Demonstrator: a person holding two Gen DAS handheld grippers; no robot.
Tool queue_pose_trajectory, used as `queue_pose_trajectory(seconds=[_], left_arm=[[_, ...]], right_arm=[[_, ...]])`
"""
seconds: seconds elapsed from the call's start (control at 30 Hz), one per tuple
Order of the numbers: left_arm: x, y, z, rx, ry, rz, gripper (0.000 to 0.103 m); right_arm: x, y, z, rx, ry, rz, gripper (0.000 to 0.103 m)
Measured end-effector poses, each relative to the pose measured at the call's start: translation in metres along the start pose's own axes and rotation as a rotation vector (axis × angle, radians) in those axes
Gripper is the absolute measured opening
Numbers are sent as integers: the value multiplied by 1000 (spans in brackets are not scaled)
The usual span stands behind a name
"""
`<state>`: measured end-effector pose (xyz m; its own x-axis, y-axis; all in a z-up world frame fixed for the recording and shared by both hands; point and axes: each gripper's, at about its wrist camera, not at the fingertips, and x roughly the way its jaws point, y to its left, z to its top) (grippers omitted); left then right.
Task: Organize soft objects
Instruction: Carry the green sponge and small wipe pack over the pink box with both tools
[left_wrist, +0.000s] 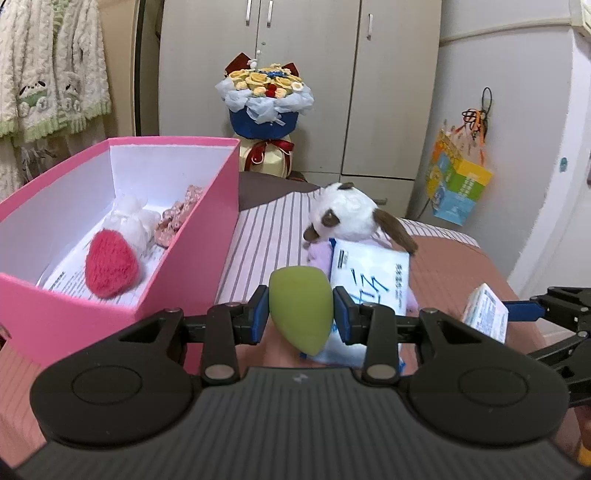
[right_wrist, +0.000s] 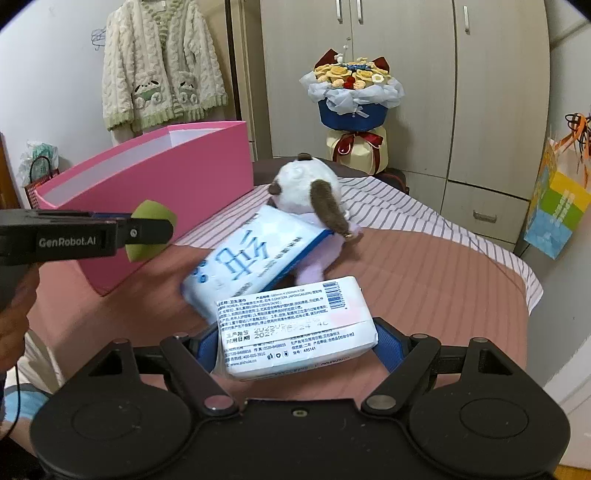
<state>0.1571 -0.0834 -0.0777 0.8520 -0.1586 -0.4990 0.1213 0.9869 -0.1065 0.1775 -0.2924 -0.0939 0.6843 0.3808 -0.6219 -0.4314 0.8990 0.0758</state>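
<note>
Both tongs carry a soft thing above the bed, beside a pink box.

The green sponge (left_wrist: 299, 308) sits pinched in the left tongs (left_wrist: 300, 314), clenched on it, near the open pink box (left_wrist: 192, 258), which holds a red fluffy ball (left_wrist: 110, 267), a white pouch (left_wrist: 129, 221) and a pink crochet piece (left_wrist: 177, 214). The right tongs (right_wrist: 295, 345) stand wide, grasping a white wipes pack (right_wrist: 295, 325) with small print and a barcode. Another blue and white pack (right_wrist: 255, 258) leans on a plush dog (right_wrist: 310, 184) lying on the bed (right_wrist: 424, 280), whose cover is pink with a striped sheet. Behind stand a grey wardrobe (right_wrist: 406, 44), a flower bouquet (right_wrist: 351, 96), a fleecy jacket (right_wrist: 159, 62) hung on the wall and a colourful paper bag (right_wrist: 554, 206). The left tongs' side reads "GenRobot.AI".
</note>
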Motion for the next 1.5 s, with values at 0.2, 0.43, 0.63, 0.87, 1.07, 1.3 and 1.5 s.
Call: queue_pose_trajectory(seconds=[0.2, 0.43, 0.63, 0.87, 1.07, 1.3, 1.5], left_arm=[[-18, 9, -9, 5, 25, -31, 36], [-39, 23, -22, 16, 63, -46, 36], [-58, 40, -29, 23, 102, -74, 36], [-78, 61, -37, 26, 152, -125, 36], [-100, 85, -29, 25, 172, -164, 36], [-126, 120, -8, 4, 218, -265, 36], [-150, 142, 19, 32, 121, -216, 36]], right_arm=[[-16, 24, -8, 3, 6, 15, 84], [-31, 47, -20, 66, 20, 54, 84], [-43, 64, -25, 99, 43, 108, 84], [-55, 90, -24, 99, 56, 159, 85], [-64, 117, -13, 62, 53, 206, 85], [-71, 155, 18, -48, 20, 233, 85], [-73, 188, 45, -142, -25, 239, 85]])
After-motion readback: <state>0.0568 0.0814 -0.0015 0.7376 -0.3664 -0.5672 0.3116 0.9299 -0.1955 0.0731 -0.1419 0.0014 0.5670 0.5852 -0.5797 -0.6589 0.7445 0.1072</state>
